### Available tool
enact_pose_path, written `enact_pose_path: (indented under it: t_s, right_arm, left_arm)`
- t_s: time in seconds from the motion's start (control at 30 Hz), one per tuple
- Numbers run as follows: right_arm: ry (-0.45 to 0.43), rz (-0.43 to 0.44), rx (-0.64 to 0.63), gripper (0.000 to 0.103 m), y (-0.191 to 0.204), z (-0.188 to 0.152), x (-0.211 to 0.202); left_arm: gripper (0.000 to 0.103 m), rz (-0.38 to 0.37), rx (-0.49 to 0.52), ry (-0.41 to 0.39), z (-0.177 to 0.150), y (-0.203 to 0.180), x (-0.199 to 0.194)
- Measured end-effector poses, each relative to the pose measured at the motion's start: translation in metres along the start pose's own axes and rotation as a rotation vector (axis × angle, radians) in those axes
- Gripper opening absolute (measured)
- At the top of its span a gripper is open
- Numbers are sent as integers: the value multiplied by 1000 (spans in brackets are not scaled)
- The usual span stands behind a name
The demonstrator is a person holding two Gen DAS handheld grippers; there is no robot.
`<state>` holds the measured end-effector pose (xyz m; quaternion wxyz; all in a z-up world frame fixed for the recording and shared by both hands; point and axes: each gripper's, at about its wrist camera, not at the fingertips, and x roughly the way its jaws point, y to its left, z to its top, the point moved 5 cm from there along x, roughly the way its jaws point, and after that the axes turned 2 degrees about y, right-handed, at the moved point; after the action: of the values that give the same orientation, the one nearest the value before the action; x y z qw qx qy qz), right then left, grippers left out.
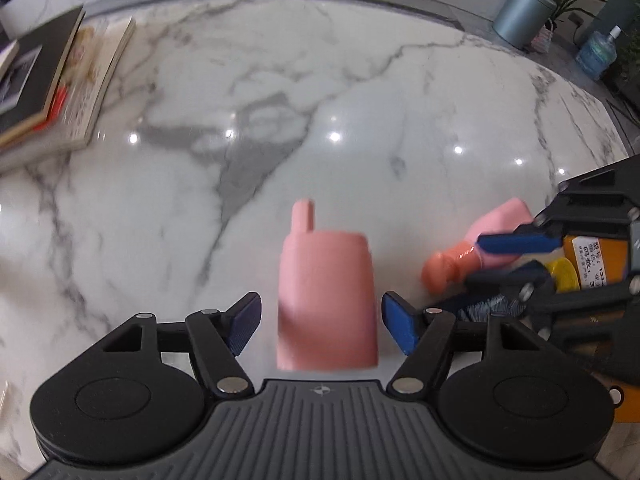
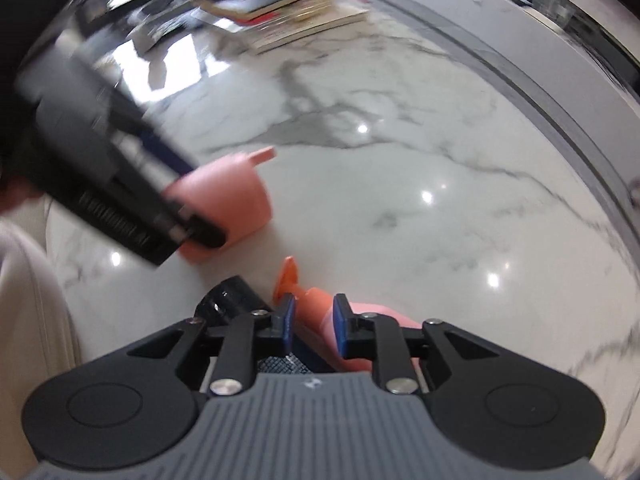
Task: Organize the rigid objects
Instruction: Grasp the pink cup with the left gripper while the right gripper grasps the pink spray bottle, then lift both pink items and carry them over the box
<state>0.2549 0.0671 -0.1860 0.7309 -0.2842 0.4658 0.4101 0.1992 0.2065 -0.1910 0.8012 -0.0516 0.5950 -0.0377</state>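
the left gripper (image 1: 322,320) points down at the marble table (image 1: 360,120), jaws wide apart on either side of a pink cap (image 1: 326,300), pads clear of it. to its right, the right gripper (image 2: 314,322) has its jaws closed narrowly on the orange neck of a pink bottle (image 2: 320,308) lying on the table. books (image 1: 52,80) are stacked at the far left.

White label (image 1: 591,261) on an orange box (image 1: 612,258), far right in the left wrist view: printed characters and the digits "13" and "3", otherwise too small to read. Book covers (image 1: 86,76), far left: print blurred, unreadable.
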Motion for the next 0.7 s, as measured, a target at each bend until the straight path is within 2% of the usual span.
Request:
enact_pose_path:
  t_s: [0.13, 0.2, 0.37, 0.47, 0.5, 0.53, 0.7]
  right_arm:
    - [0, 39, -46, 34, 13, 5, 5]
    - [4, 50, -59, 35, 18, 8, 11]
    - [40, -14, -156, 35, 25, 13, 21]
    - [53, -17, -162, 28, 24, 13, 27]
    - [50, -20, -149, 19, 24, 14, 26]
    - [35, -12, -127, 14, 23, 15, 24]
    - [-49, 15, 85, 11, 9, 8, 3]
  left_arm:
    - [78, 13, 22, 9, 7, -4, 10]
    - [76, 14, 22, 19, 8, -4, 15]
    - [62, 24, 26, 28, 8, -5, 23]
    - [62, 14, 8, 18, 6, -5, 24]
    - [62, 11, 0, 15, 5, -4, 23]
    - [62, 3, -5, 7, 4, -4, 21]
    - [62, -6, 2, -89, -8, -9, 2]
